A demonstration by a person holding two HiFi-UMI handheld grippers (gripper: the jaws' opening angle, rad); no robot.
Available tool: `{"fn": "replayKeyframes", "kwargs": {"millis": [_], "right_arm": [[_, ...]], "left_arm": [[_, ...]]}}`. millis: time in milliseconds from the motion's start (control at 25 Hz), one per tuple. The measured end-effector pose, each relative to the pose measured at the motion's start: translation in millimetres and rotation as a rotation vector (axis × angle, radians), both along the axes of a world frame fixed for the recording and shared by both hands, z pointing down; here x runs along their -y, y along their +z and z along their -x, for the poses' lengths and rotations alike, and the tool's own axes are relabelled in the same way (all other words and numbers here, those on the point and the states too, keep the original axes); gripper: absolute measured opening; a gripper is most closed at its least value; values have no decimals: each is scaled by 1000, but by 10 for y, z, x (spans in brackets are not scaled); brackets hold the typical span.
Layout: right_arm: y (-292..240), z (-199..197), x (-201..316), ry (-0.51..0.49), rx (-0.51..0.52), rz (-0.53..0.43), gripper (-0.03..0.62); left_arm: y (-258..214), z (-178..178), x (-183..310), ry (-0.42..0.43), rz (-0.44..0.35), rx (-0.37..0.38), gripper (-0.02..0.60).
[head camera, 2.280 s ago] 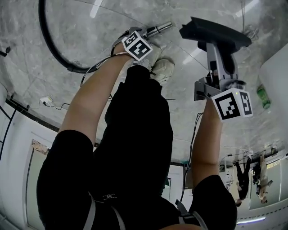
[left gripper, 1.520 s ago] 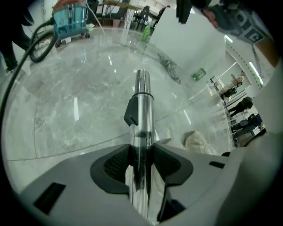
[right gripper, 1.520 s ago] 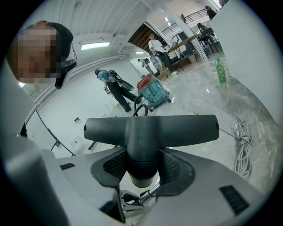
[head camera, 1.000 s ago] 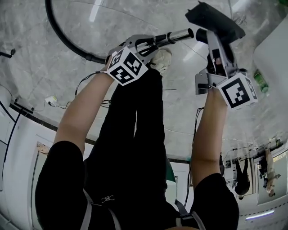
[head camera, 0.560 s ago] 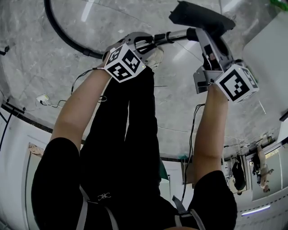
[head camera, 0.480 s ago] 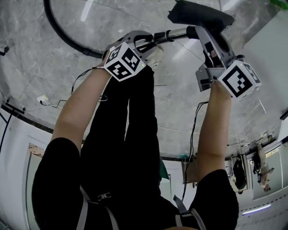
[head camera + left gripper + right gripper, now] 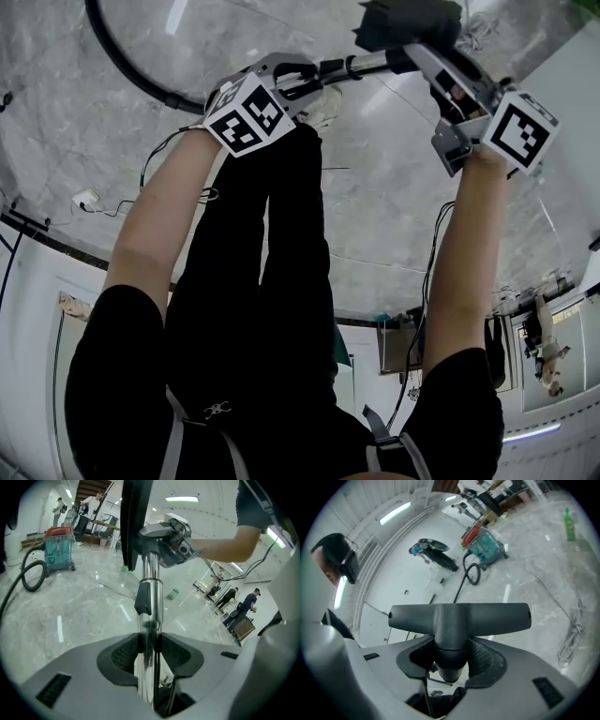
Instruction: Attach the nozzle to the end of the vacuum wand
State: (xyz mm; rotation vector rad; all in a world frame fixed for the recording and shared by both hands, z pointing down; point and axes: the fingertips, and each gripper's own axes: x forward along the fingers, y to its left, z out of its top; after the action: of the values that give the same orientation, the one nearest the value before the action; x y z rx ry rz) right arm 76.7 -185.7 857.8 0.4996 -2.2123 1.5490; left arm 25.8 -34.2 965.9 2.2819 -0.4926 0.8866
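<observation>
Black hose [image 7: 150, 89], marble floor [image 7: 375, 206] beneath wand [image 7: 366, 64]

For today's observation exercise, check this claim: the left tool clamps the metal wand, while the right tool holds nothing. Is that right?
No. The right tool is not empty: the right gripper view shows its jaws closed on the neck of the black nozzle. The left tool does clamp the metal wand.

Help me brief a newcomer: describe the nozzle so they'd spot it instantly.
Follow the person's right arm up to the right gripper. Its jaws clamp the nozzle: a dark grey T-shaped bar, unlike the slim shiny vacuum wand meeting it.
</observation>
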Motion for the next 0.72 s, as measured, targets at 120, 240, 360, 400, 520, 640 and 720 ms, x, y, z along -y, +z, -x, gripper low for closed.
{"fn": "replayKeyframes", "kwargs": {"millis": [120, 240, 360, 400, 520, 640, 720], "right_arm": [[164, -151, 66, 251, -203, 53, 198], [200, -229, 39, 361, -325, 50, 198], [196, -282, 8, 350, -313, 46, 197], [205, -294, 0, 349, -317, 50, 196], [240, -278, -10, 359, -331, 58, 196], [224, -218, -40, 344, -318, 42, 196], [178, -191, -59, 290, -301, 19, 196]], "left_arm": [[82, -28, 41, -35, 2, 45, 158], [112, -57, 24, -33, 8, 31, 158], [119, -137, 14, -1, -12, 13, 158], [138, -178, 12, 23, -33, 21, 160], [241, -246, 33, 90, -101, 84, 169], [287, -255, 56, 59, -85, 78, 169], [255, -257, 54, 28, -48, 36, 164]]}}
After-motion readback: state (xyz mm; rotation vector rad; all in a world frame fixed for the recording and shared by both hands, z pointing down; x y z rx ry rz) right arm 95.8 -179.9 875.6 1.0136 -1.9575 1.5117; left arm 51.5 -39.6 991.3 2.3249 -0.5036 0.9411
